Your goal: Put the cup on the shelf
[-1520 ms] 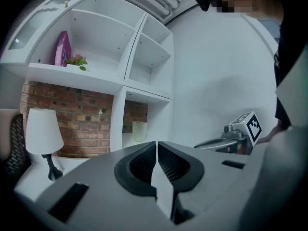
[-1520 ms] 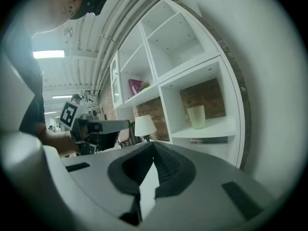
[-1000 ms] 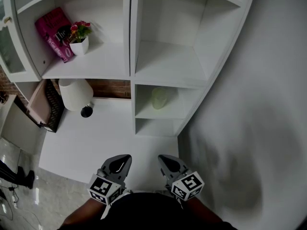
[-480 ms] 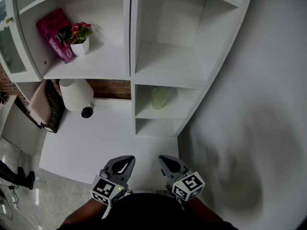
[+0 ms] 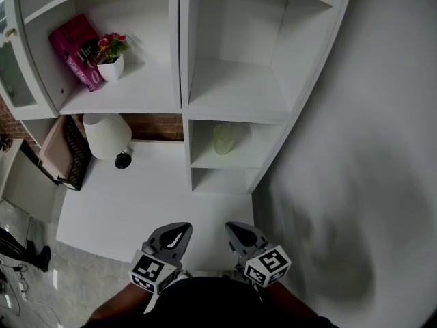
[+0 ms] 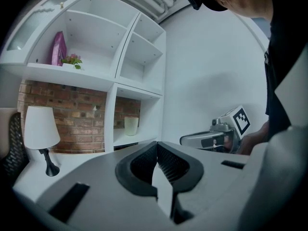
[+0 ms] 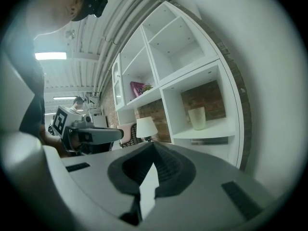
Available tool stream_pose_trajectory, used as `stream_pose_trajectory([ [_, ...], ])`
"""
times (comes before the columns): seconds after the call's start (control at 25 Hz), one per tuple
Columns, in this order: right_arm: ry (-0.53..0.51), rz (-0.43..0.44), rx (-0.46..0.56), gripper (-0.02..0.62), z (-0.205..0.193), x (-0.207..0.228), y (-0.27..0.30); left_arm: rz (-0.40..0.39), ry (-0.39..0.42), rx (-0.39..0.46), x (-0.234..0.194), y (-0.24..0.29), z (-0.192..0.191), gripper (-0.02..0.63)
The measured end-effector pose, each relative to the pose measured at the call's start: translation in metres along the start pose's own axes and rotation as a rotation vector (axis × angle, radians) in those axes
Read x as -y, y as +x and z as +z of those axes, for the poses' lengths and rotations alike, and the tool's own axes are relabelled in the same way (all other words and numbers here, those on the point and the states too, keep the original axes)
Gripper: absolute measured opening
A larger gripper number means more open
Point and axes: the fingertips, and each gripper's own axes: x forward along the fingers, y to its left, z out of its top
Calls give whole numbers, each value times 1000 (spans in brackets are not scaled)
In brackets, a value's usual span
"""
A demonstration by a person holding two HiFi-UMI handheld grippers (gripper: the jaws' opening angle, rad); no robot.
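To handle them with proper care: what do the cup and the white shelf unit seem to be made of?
The cup looks like frosted glass or plastic: pale green, matt, seemingly translucent. Which of the two, I cannot tell. The shelf unit looks like painted or laminated board: flat white panels, a smooth surface and small peg holes.

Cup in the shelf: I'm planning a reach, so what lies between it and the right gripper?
Head view: only bare desktop and the shelf's low bottom compartment separate the cup from the right gripper.
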Motion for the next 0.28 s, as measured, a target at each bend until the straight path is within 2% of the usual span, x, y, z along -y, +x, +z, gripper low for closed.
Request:
stream_pose_trajectory([
  [0.28, 13, -12, 0, 3, -4, 4, -2, 2, 8, 1, 0, 1, -1, 6],
])
